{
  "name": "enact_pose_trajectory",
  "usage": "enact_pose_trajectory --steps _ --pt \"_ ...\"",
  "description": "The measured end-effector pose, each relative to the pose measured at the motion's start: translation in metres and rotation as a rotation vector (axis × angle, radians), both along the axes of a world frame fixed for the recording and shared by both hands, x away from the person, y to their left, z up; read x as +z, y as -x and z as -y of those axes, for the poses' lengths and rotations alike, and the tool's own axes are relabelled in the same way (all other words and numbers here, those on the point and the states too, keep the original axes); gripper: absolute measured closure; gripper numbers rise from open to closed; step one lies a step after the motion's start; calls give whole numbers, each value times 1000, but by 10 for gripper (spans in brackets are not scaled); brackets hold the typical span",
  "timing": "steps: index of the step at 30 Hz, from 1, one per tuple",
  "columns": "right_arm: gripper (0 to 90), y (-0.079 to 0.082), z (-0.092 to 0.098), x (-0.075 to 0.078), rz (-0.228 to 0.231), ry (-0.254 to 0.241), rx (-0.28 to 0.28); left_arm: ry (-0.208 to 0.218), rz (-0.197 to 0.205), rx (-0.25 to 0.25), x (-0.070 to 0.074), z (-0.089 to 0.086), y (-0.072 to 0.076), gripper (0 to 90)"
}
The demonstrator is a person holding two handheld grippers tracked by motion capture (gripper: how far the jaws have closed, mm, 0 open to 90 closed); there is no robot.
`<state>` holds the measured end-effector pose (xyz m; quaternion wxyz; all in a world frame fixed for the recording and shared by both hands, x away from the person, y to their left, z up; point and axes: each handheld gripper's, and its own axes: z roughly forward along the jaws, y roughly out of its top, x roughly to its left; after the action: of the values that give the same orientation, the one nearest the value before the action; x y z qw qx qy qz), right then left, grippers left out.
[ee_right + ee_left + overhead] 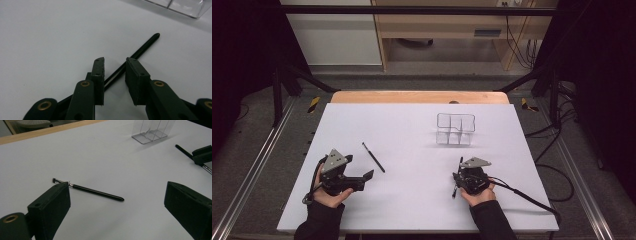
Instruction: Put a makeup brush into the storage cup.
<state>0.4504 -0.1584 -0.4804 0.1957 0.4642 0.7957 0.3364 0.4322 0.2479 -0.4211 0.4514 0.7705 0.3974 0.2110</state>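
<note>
Covering the tabletop, a white sheet bears an empty clear organizer. The left gripper gapes wide near one black brush. The right gripper, narrowed, straddles another brush, apparently ungripped; neither is stored.

You see a clear compartment organizer standing at two o'clock on the white table sheet (its dividers upright), and a second black brush lying at nine o'clock, diagonally.
</note>
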Motion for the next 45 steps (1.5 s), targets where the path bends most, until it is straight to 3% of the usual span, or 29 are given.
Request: enact_pose_trajectory --steps 15,21,22,28,32,38,41,45 --pt "802 1 -1 0 -21 -46 82 -1 -3 -2 0 0 0 59" --pt "765 2 -1 1 -32 -54 86 -6 -4 -4 0 0 0 59" --pt "755 3 -1 2 -51 -58 89 -4 -5 -3 -1 0 0 59" --pt "748 9 -2 3 -60 -41 77 -5 -5 -3 -1 0 0 58" --pt "791 11 -2 3 -58 -26 71 -10 -5 -5 -1 1 0 59" --pt "817 9 0 5 -71 -14 92 -9 -6 -6 -1 1 0 58" --pt "826 6 5 8 -68 40 128 -11 -7 -8 -1 2 0 58" --pt "824 6 7 9 -66 61 157 -12 -9 -8 -1 2 0 58"
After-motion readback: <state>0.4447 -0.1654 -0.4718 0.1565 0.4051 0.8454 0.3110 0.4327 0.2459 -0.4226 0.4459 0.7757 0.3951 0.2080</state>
